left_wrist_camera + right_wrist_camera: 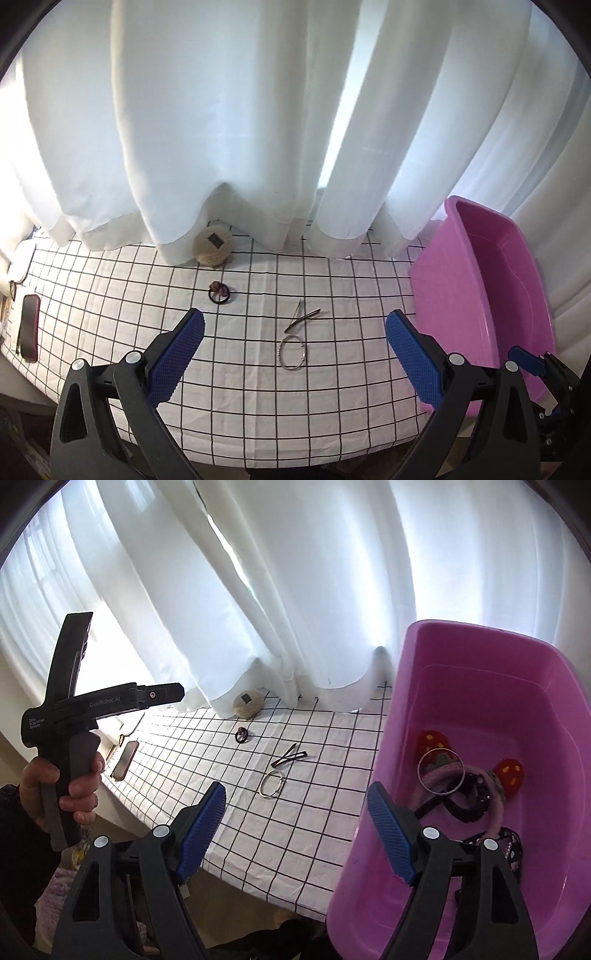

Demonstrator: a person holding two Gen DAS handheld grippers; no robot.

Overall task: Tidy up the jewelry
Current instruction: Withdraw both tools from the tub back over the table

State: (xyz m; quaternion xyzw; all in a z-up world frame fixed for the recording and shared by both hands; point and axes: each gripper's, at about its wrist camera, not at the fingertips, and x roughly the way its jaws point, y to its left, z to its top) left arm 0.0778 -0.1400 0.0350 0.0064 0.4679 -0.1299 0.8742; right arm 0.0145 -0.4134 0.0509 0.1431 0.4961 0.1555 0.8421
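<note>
A silver bracelet (293, 351) lies on the checked tablecloth (332, 398), with two dark hairpins (301, 315) crossed just beyond it. Farther back left is a dark hair tie with a brown bead (218, 291). My left gripper (295, 315) hovers open above the cloth, and the bracelet and pins show between its blue pads. My right gripper (297, 788) is also open and empty, straddling the near left wall of the pink tub (402, 709). The bracelet (272, 783), hairpins (289, 759) and hair tie (242, 735) lie left of the tub. Inside it are headbands (443, 775), a silver bangle and red crocheted pieces.
A ball of twine (213, 246) sits against the white curtain (240, 129) at the back of the table. A phone in a red case (29, 326) lies at the left edge. A hand (77, 786) grips the left tool's handle. The table's front edge is close below both grippers.
</note>
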